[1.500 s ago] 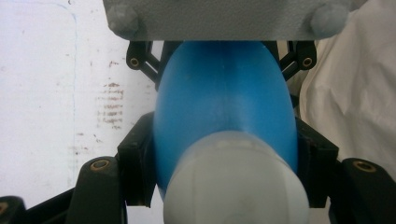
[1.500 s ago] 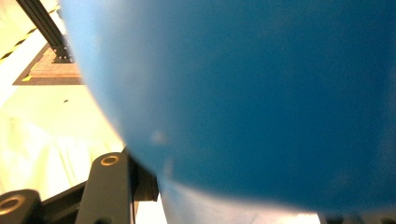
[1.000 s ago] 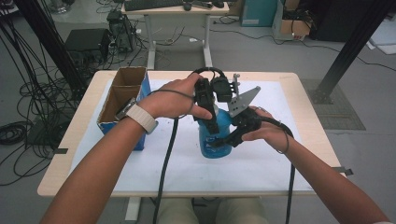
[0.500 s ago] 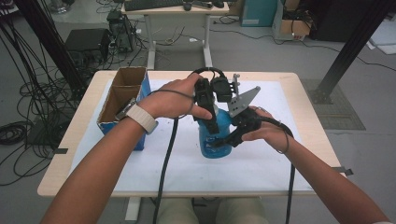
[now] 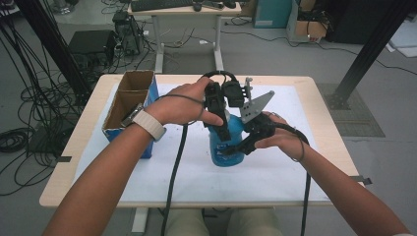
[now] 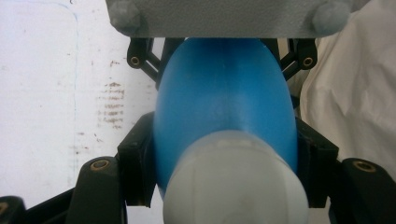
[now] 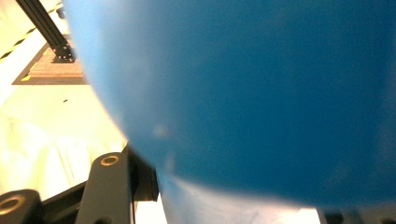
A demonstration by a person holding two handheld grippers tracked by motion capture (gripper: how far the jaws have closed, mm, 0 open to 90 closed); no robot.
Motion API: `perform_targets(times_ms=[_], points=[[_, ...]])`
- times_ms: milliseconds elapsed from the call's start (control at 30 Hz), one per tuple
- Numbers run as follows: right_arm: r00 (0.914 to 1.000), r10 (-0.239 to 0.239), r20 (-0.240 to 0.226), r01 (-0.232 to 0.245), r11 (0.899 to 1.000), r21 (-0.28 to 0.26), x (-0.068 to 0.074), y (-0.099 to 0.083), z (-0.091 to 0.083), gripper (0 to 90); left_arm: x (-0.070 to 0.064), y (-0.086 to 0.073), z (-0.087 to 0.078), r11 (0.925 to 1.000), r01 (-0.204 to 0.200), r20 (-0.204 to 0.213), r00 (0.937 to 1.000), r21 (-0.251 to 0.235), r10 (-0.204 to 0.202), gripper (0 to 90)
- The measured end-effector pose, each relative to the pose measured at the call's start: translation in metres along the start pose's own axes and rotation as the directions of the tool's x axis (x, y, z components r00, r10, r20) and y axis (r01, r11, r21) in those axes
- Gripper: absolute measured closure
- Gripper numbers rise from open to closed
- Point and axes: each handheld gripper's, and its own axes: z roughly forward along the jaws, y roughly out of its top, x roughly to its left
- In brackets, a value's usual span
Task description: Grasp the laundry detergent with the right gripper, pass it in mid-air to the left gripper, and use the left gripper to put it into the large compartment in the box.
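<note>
The blue bottle point(image 5: 227, 142) is held upright near the middle of the desk point(image 5: 314, 103): its cap end is clamped by the left gripper point(image 5: 223, 133), its body by the right gripper point(image 5: 238, 149). The cap point(image 6: 236, 179) is not yet removed.

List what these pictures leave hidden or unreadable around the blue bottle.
- Blue bottle: its top in the high view is covered by the left gripper and hand.
- Bottle label: right gripper view is blurred, too close.
- Cardboard box: its inside is partly hidden by the left wrist.
- Right gripper: its far jaw is behind the bottle in the high view.
</note>
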Motion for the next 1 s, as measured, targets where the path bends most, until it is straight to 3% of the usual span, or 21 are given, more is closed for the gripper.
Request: perform_targets(times_ms=[1000], points=[[1.0000,-0.002,0.002,0.002,1.000,0.002,0.0003,0.0011,0.0001,43.0,-0.0006,-0.0011,-0.0008,1.0000,0.002,-0.006,1.0000,-0.004,-0.002,37.2]])
